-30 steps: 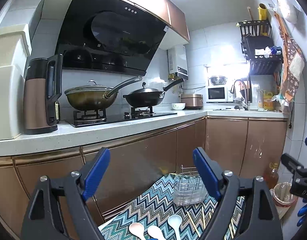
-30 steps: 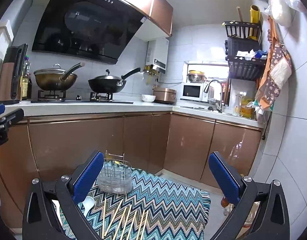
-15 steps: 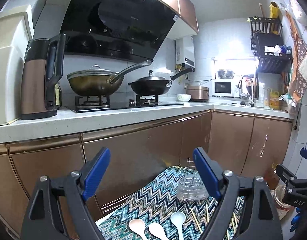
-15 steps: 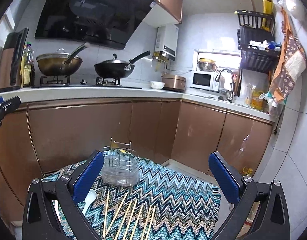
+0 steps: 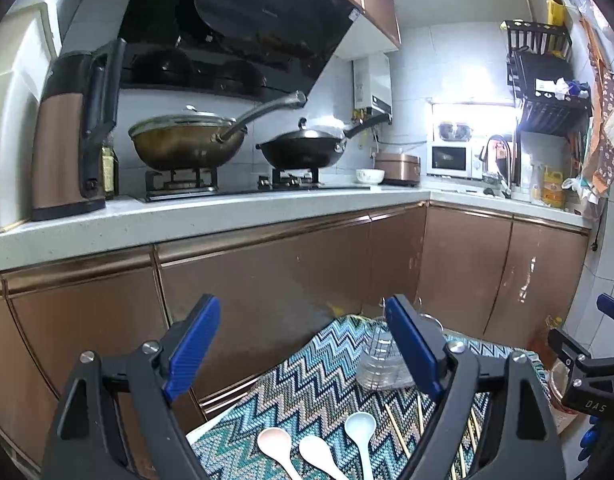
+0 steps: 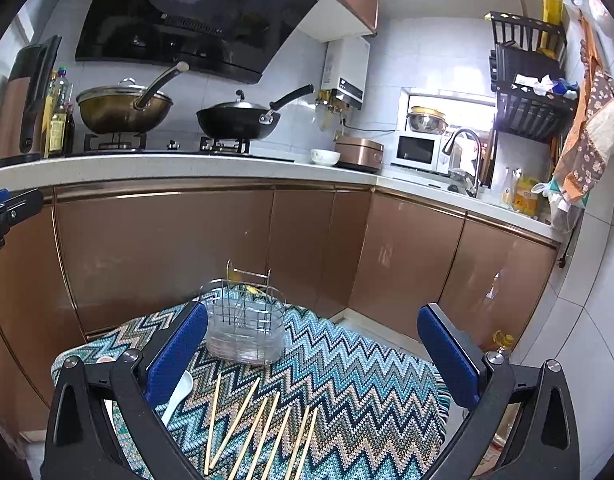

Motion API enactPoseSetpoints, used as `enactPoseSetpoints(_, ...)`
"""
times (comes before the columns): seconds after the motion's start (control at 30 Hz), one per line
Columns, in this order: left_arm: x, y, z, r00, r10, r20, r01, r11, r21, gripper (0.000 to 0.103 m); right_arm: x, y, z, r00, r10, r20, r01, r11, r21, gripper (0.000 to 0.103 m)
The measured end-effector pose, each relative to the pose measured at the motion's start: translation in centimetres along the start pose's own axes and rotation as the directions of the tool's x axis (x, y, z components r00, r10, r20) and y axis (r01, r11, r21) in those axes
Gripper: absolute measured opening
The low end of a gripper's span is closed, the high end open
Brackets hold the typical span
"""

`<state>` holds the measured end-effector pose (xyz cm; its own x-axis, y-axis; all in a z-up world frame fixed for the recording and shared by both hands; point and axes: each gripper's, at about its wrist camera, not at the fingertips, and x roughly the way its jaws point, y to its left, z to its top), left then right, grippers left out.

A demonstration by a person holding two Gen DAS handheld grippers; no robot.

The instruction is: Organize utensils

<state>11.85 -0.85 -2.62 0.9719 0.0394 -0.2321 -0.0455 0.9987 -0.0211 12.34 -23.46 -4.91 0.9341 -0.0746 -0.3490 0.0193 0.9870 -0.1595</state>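
Left wrist: left gripper wide open, nothing between the jaws. Compared with a second ago the camera has dropped and tilted down: more of the zigzag cloth now shows, with three spoons side by side at the near edge, bowls pointing toward the cabinets. Wire utensil caddy is partly hidden behind the right finger, at the far end of the cloth. A few chopsticks lie right of the spoons.

Right wrist: right gripper also fully spread, empty. Same descent here; the caddy, standing upright and apparently empty, went from low in frame to centre frame. Seven or so chopsticks fan out on the cloth just below it; one spoon is half hidden behind the left finger.

Read: both tools closing in on the cloth, nothing picked yet, sorting not started.
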Motion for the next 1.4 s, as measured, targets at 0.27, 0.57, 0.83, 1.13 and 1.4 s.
enactPoseSetpoints(0.27, 3.4, 1.1, -1.4, 0.995, -0.014, -0.102, 0.012, 1.0, -0.022, 0.084, 2.2, 0.4, -0.8, 0.997, 0.024, -0.071, -0.025, 0.999, -0.021, 0.103)
enactPoseSetpoints(0.57, 10.0, 4.9, -5.0, 0.895, -0.208, -0.394, 0.142, 0.972, -0.189, 0.083, 6.7, -3.0, -2.3, 0.942, 0.223, -0.249, -0.186, 0.969, 0.164, 0.09)
enactPoseSetpoints(0.83, 15.0, 4.8, -10.1, 0.703, -0.383, -0.599, 0.217, 0.918, -0.332, 0.061, 11.8, -4.3, -5.7, 0.793, 0.467, -0.39, -0.33, 0.869, 0.369, 0.051)
enactPoseSetpoints(1.13, 17.0, 4.0, -14.3, 0.56, -0.472, -0.681, 0.218, 0.877, -0.428, 0.048, 15.1, -4.9, -9.1, 0.694, 0.538, -0.478, -0.339, 0.83, 0.442, 0.033)
enactPoseSetpoints(1.4, 19.4, 0.4, -14.2, 0.506, -0.498, -0.705, 0.273, 0.867, -0.417, 0.044, 20.5, -4.5, -12.7, 0.587, 0.537, -0.606, -0.266, 0.835, 0.482, 0.021)
